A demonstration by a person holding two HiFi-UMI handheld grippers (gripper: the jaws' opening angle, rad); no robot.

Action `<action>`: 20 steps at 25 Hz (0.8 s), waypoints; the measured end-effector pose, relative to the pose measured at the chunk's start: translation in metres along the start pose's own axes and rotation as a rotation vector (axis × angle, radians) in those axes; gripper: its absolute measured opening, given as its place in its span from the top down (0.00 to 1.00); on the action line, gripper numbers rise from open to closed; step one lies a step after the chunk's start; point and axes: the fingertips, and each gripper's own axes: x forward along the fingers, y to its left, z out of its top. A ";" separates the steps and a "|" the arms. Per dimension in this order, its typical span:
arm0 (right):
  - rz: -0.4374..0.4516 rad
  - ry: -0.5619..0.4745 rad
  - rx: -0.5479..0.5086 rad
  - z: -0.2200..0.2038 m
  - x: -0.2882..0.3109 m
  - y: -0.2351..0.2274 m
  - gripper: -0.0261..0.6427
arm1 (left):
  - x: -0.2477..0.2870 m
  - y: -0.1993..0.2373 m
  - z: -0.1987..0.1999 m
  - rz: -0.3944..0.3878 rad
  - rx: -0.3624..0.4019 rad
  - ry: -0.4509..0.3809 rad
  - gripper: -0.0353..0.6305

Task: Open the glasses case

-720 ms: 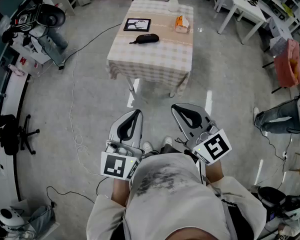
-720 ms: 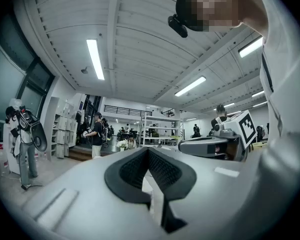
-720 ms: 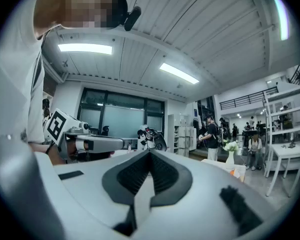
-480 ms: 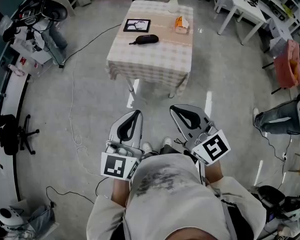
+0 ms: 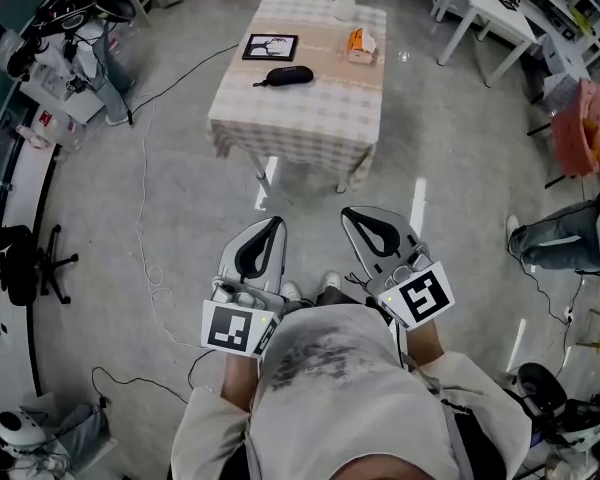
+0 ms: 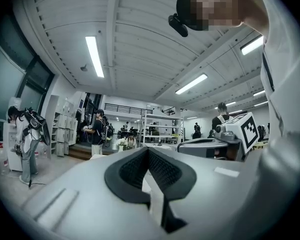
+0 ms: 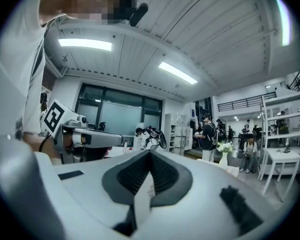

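Down at 7 o'clock in the head view, my left gripper (image 5: 267, 228) points level. Its jaws are pressed together on nothing, and a black-and-white marker cube (image 5: 235, 330) sits at its rear. Up at 12 o'clock stands the check-clothed table (image 5: 310, 118). It holds a framed picture (image 5: 270, 47), the black glasses case (image 5: 288, 75) lying closed near the frame's 5 o'clock, then an orange pack (image 5: 357, 44). At 5 o'clock my right gripper (image 5: 355, 215) is likewise closed and empty, well apart from the case.

Shiny grey floor (image 5: 460, 148). Checked surface (image 5: 300, 118) well ahead of left tool (image 5: 268, 226); white desk (image 5: 485, 3) far ahead-right of it; black chair (image 5: 20, 268) off left. Ribbed ceiling (image 6: 140, 34), strip lights (image 6: 94, 54).
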 end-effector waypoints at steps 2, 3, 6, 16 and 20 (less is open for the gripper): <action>-0.010 -0.002 -0.003 -0.001 -0.004 -0.008 0.94 | 0.005 -0.005 0.001 0.005 0.005 0.004 0.94; -0.011 -0.005 -0.002 -0.001 -0.006 -0.012 0.94 | 0.008 -0.008 0.001 0.009 0.006 0.005 0.94; -0.003 -0.033 0.003 -0.002 -0.013 -0.021 0.94 | 0.015 -0.017 -0.001 0.024 0.007 0.009 0.94; 0.025 -0.018 0.022 -0.007 -0.006 -0.042 0.94 | 0.043 -0.015 -0.006 0.029 0.000 0.031 0.94; 0.016 0.004 0.021 -0.014 0.012 -0.054 0.94 | 0.058 0.000 -0.012 0.015 -0.006 0.033 0.94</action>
